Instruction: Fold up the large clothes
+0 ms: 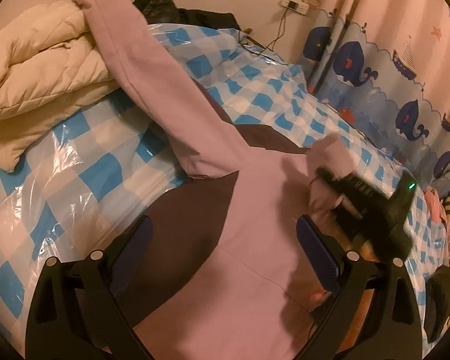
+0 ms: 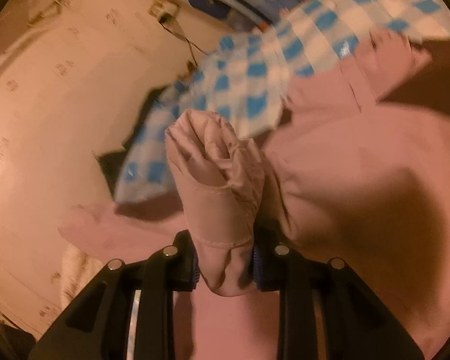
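Right gripper (image 2: 225, 267) jaws pinch a bunched cuff of the pink hoodie (image 1: 254, 210); left gripper (image 1: 222, 249) jaws gape wide.

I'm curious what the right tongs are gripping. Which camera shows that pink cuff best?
The right wrist view: the pink cuff sits bunched and sharp between the right tongs. The left wrist view shows it only blurred.

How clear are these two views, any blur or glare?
Left wrist view: the right gripper is motion-smeared and glare streaks the blue-checked plastic sheet. Right wrist view: background blurred, clamped pink garment cuff sharp; both warm-tinted, fisheye-bent.
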`<state>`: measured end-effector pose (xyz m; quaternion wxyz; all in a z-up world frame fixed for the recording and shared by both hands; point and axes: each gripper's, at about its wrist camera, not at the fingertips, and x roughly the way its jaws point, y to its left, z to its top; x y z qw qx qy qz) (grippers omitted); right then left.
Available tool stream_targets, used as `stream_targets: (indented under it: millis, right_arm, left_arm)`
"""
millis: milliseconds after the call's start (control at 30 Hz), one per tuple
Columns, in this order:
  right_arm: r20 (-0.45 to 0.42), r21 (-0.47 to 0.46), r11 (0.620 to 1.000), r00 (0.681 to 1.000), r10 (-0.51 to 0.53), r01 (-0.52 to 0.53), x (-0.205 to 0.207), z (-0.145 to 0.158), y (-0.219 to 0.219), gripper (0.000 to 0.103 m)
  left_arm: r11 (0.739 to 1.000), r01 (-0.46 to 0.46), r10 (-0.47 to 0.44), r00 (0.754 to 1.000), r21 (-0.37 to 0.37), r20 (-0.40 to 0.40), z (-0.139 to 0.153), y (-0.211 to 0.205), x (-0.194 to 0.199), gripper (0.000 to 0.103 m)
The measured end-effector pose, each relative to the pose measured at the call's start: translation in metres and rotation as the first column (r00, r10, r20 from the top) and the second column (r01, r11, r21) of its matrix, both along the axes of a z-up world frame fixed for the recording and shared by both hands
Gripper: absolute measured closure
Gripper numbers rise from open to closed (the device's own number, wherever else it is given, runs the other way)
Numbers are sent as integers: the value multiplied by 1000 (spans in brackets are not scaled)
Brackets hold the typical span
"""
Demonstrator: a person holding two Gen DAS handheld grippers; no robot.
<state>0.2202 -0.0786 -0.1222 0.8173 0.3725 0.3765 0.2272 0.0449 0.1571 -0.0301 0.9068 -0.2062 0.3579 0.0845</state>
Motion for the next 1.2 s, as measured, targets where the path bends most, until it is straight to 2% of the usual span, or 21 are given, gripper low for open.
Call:
stream_targets:
  millis: [33,100,167,233,267,300,367,433,500,567,600,633,733,833,900,967,1033,1067,1133,1200]
  right_arm:
    - [-28,-14,1000,999,16,-17,2,-10,5,71]
    - [-78,-14,998,995,55,-56,6,-23,15,56]
    - [-80,-15,995,992,99,-100,5,-22,26,34]
    - [-48,-75,984,987,157,-160,2,-6,39,25]
    - [-14,-97,979,984,180,-180,-3,5,43,24]
    - [35,-111,978,983,181,-176,-9,17,41,24]
    - [103,-135,983,985,140,-125,-18,33,29,16]
    - [86,-175,983,993,77,-61,-15,32,17,16]
    - [-3,-267,964,1000,8,-9,-5,15,9,16]
    - [-128,-366,927,991,35,-80,12,-17,16,15]
    - [-156,-398,910,986,58,-117,15,-25,21,15]
    - [-141,-422,899,988,64,-119,13,-22,23,15]
    - [-116,-361,924,989,94,-130,-2,-1,17,15]
    - [-60,-332,933,990,127,-140,-53,26,2,14]
    - [-68,-297,945,990,121,-136,-90,24,-12,13]
    - [-93,-286,951,991,96,-119,-126,12,-26,13]
    - [-102,-272,956,991,89,-114,-154,-5,-37,12]
    - [-53,-250,963,994,93,-104,-170,-10,-43,12]
    - [8,-260,961,995,97,-92,-184,-11,-42,12]
    - [16,-286,953,994,105,-96,-184,-13,-37,9]
  left_arm:
    - [1000,-3,3,1000,-4,-2,-1,2,1,11]
    - [1000,-6,6,1000,-10,-5,-2,3,1,10]
    - [1000,-2,2,1000,-9,-8,-3,3,2,10]
    - [1000,2,-2,1000,-2,-10,-3,2,2,10]
    - [1000,4,-4,1000,-1,-10,-3,1,2,10]
    - [1000,5,-5,1000,0,-11,-4,1,2,10]
    - [1000,3,-3,1000,0,-12,-4,1,2,10]
    - [1000,4,-4,1000,1,-13,-4,1,2,10]
    - [1000,9,-9,1000,6,-15,-4,0,2,10]
    - [1000,11,-11,1000,8,-15,-5,-1,3,10]
    - [1000,18,-18,1000,8,-14,-5,-2,3,10]
    - [1000,26,-26,1000,6,-11,-5,-1,4,10]
    - [999,39,-39,999,-1,2,-1,3,4,10]
    - [998,58,-58,997,-16,41,15,21,0,10]
    - [998,49,-45,991,-31,128,37,44,-6,10]
    - [999,37,-38,979,8,201,66,72,1,10]
    - [998,41,-50,974,49,220,91,100,16,10]
    - [998,21,-33,975,56,222,101,114,23,10]
    - [999,-26,14,972,46,235,127,155,40,10]
    - [998,-62,57,972,17,227,148,195,57,10]
